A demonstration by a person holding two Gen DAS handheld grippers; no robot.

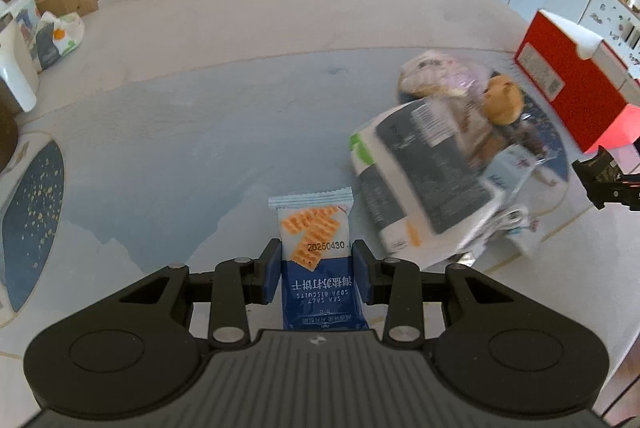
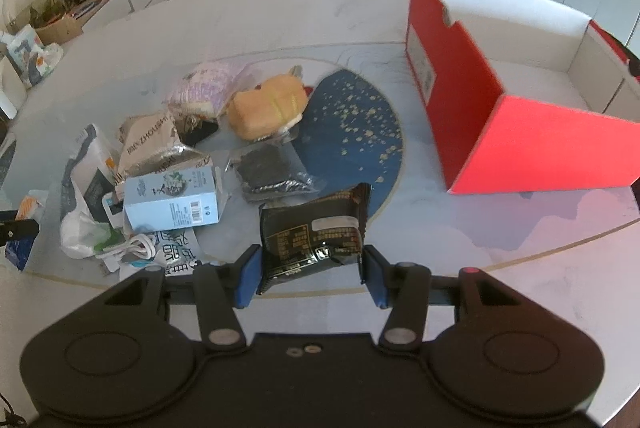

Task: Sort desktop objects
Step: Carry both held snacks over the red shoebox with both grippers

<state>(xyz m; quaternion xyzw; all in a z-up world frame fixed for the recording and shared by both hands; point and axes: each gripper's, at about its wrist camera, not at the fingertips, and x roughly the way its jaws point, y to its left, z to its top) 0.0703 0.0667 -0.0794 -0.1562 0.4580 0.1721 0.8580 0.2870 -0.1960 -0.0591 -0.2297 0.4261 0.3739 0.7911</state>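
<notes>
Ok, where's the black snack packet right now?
In the right wrist view, the black snack packet sits clamped in the right gripper, left of the red box.

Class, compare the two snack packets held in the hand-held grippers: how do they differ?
The biscuit packet is blue and white with crackers pictured; the dark packet is black and glossy. The biscuit packet is narrower; the dark packet is wider and sits tilted. Both are sealed and gripped by their sides.

left tool (image 1: 316, 270) clamped, right tool (image 2: 312, 274) clamped
</notes>
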